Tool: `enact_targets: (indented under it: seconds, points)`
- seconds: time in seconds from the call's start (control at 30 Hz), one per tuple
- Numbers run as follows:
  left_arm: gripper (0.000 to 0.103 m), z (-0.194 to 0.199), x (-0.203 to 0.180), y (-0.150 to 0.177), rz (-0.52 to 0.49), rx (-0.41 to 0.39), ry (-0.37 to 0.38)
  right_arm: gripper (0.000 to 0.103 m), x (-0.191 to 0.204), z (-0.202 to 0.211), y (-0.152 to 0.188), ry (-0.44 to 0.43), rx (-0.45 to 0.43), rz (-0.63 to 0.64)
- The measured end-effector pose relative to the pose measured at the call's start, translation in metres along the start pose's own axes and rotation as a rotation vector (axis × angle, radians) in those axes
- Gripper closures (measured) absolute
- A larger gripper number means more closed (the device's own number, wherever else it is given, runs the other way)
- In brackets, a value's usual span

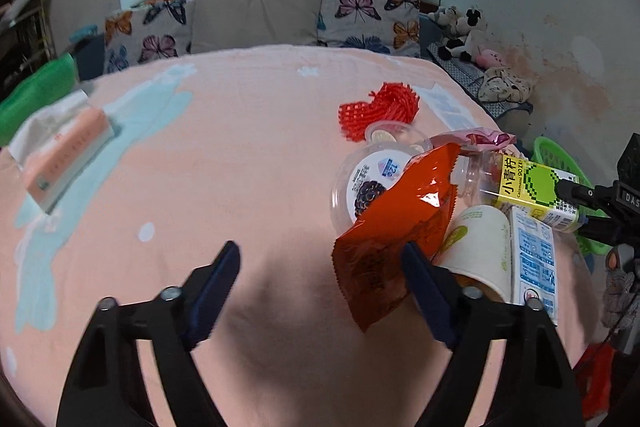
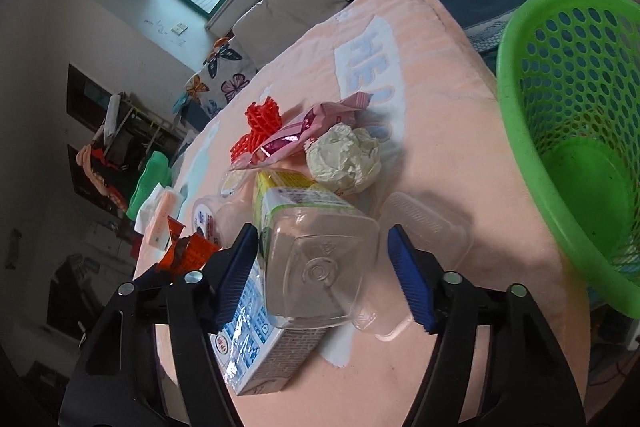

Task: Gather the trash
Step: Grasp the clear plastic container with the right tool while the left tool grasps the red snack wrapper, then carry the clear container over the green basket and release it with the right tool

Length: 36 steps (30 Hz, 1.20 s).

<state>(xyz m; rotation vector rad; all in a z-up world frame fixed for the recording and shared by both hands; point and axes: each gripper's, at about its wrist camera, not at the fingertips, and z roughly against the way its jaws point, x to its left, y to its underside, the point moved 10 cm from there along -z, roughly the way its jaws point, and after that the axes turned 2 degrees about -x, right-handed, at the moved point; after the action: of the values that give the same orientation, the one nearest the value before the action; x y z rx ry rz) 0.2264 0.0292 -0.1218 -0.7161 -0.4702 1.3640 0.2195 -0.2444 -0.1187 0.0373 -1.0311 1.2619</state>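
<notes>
A peach blanket (image 1: 248,155) covers the bed under a window. At its left lies a tissue pack (image 1: 66,153). The left gripper (image 1: 320,287) hovers spread, its right finger beside an orange snack bag (image 1: 394,227). Further right, the right gripper (image 2: 320,275) stands spread around a clear bottle (image 2: 316,263) lying among the trash. A green basket (image 2: 520,131) sits beyond the bed's edge.

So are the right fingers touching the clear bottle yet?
Apart. The right wrist view shows the right gripper open around the clear bottle, with a visible gap at the right-hand finger; the other side looks close but unpressed.
</notes>
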Motion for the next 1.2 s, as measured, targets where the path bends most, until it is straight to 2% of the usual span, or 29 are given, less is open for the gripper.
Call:
enact_targets:
  seconds: [0.13, 0.23, 0.43, 0.5, 0.67, 0.97, 1.2]
  points:
    - [0.034, -0.007, -0.008, 0.004, 0.000, 0.008, 0.069, 0.046, 0.004, -0.004, 0.003, -0.012, 0.010, 0.006]
    - [0.040, -0.010, -0.014, 0.008, 0.014, 0.021, 0.121, 0.047, 0.008, -0.004, 0.002, -0.004, 0.001, 0.011]
    - [0.062, -0.009, -0.029, 0.014, 0.003, 0.017, 0.187, 0.049, 0.030, 0.005, -0.004, 0.066, -0.033, 0.123]
    - [0.074, -0.007, -0.033, 0.015, -0.006, 0.014, 0.195, 0.050, 0.038, 0.006, -0.006, 0.099, -0.037, 0.173]
    - [0.087, 0.004, -0.033, 0.014, 0.002, -0.009, 0.197, 0.053, 0.061, 0.009, -0.014, 0.167, -0.029, 0.284]
    - [0.090, 0.033, -0.026, -0.002, -0.029, -0.071, 0.153, 0.056, 0.095, 0.013, -0.034, 0.231, 0.009, 0.446]
    - [0.093, 0.055, -0.024, -0.023, -0.026, -0.116, 0.150, 0.057, 0.104, 0.032, -0.046, 0.240, -0.009, 0.484]
